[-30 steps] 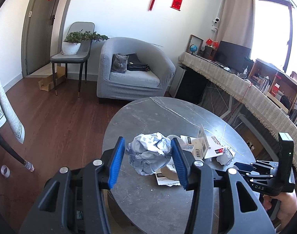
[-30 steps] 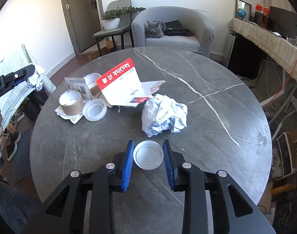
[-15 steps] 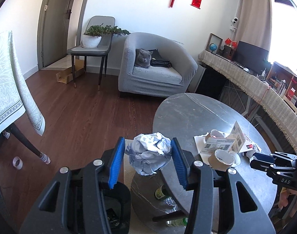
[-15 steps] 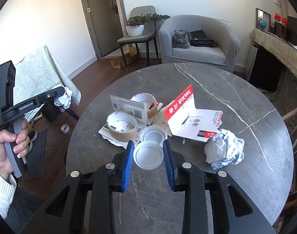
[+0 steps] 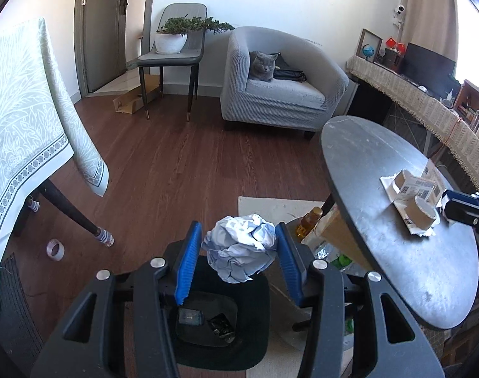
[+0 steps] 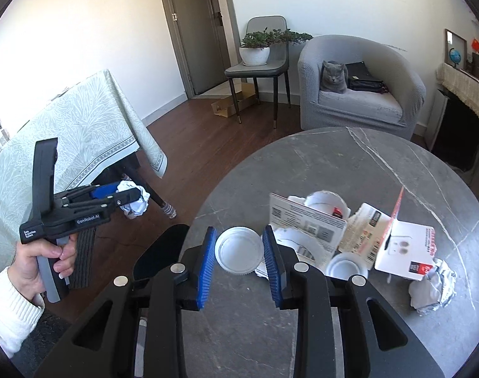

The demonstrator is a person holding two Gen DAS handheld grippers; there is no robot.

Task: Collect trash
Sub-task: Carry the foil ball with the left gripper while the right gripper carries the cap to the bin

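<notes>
**Paper ball held over bin, lid held over table**

The crumpled paper ball [image 5: 241, 252] is clamped between the blue pads of the left gripper [image 5: 238, 263], the jaws partly closed and pressed against it on both sides. It is held in the air above the open black trash bin [image 5: 249, 343] on the floor, beside the round grey table [image 5: 381, 163]. Some dark scraps are seen at the bin's bottom. In the right wrist view the left gripper is seen from the side, gripped by a hand [image 6: 39, 261] in a white sleeve, with the paper ball at its tip.

A white round plastic lid [image 6: 239, 249] is pinched edge-on between the pads of the right gripper [image 6: 239, 260], jaws narrowly set on it, above the table's near edge. More trash is left on the table: a paper cup [image 6: 326, 201], a printed card [image 6: 308, 220], a red-and-white box [image 6: 404, 250], a second white lid [image 6: 346, 266] and a foil-like wad [image 6: 431, 286]. A grey cat [image 6: 334, 75] is seated in the armchair [image 6: 362, 94] behind.
</notes>
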